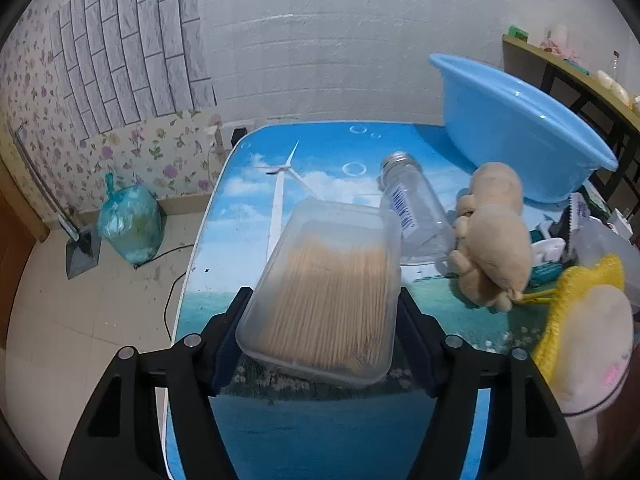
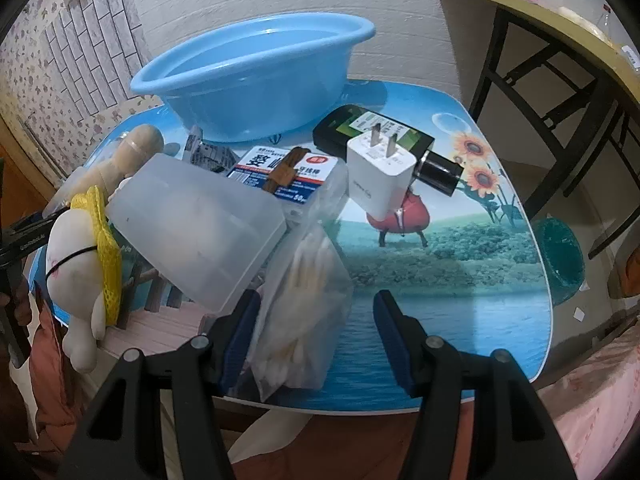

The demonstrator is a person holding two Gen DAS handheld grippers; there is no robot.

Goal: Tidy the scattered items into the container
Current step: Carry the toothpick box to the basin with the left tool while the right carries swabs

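The left gripper (image 1: 322,312) holds the toothpick box (image 1: 324,292): both fingers (image 1: 230,332) press its long sides near its near end, so most of the box juts forward, tilted, above the bench (image 1: 256,184). That end-heavy hold is the risk; the smooth plastic could pivot or slip out on the way to the basin (image 1: 520,132), and a drop might pop the lid and spill toothpicks. The basin stands far right of the box, past the bottle (image 1: 416,216) and the plush (image 1: 492,236), so a low carry could knock either one.

The right gripper (image 2: 316,336) stands half open with nothing gripped. The swab bag (image 2: 300,312) lies between its fingers, against the left finger (image 2: 240,336) and clear of the right one. Closing here might catch only loose film, letting the bag slide out, or snag the clear tub (image 2: 200,232) just left of the bag. From the bag, the basin (image 2: 256,80) sits at the bench's far side, beyond the charger (image 2: 380,172).
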